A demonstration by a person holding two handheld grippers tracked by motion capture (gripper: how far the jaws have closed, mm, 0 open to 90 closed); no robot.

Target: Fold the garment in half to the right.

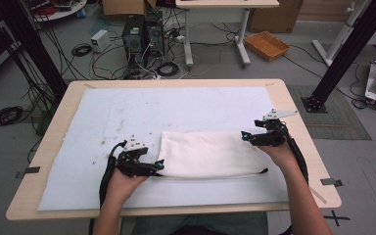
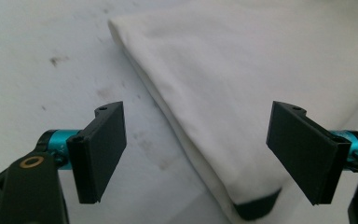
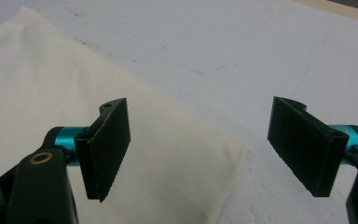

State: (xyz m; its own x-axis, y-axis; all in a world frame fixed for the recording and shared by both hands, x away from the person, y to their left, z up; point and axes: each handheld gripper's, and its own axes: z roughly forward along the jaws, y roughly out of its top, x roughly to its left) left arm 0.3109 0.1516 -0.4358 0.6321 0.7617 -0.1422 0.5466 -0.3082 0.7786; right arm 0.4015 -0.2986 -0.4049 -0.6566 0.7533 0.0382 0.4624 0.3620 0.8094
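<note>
Cloth (image 1: 210,154), white and folded into a flat rectangle, lies in the lower middle of the high view, on the pale blue mat (image 1: 127,112) that covers the surface (image 1: 293,93). Left tongs (image 1: 159,165) stand at the lower left corner of the cloth, with jaws wide apart and nothing between the pads. In the left gripper view a dark trim shows at this corner. Right tongs (image 1: 245,136) stand at the upper right corner, also wide apart; in the right gripper view the corner lies below the jaws, not pinched.
</note>
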